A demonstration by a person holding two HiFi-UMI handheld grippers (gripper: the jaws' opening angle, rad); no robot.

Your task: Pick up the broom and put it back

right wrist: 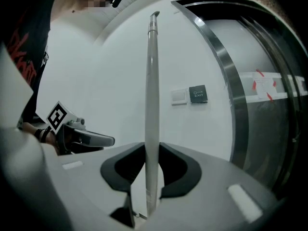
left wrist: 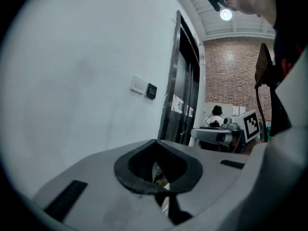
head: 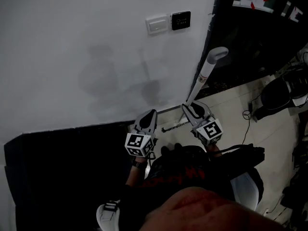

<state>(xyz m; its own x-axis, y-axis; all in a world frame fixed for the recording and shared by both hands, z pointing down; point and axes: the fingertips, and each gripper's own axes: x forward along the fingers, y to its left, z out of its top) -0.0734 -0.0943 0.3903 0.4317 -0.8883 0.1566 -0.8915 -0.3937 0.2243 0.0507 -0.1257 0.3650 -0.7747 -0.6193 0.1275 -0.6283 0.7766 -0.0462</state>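
Head view: the right gripper (head: 195, 110) is clamped on the broom (head: 204, 76) at its handle. The handle rises at a slant from the jaws towards the wall (head: 72, 57) and ends just beside the dark door (head: 250, 32). The left gripper (head: 147, 115) is held near it, level with it and apart from the handle. The broom's head cannot be seen, as it is hidden below the person's body. A thin pale bar between the two grippers cannot be identified.

Left gripper view: the jaws are drawn together with only a sliver of gap, and nothing is held in the left gripper (left wrist: 161, 179). The wall with its switch (left wrist: 138, 84) lies ahead, and the right gripper (left wrist: 216, 136) is seen off to the side.

Right gripper view: the handle (right wrist: 152, 105) stands upright between the pads of the right gripper (right wrist: 153, 177), which press on it from both sides. The grasp is low on the shaft, and most of its length is above the jaws.

Step in hand: the pick-up is judged done, and the put-back is not yet made.

Next move: the broom is to be carried to its storage spot, which no view shows, likely by the wall. It should be kept upright so the long top is not swung into wall or door. It should be set on its head before the clamp is eased.
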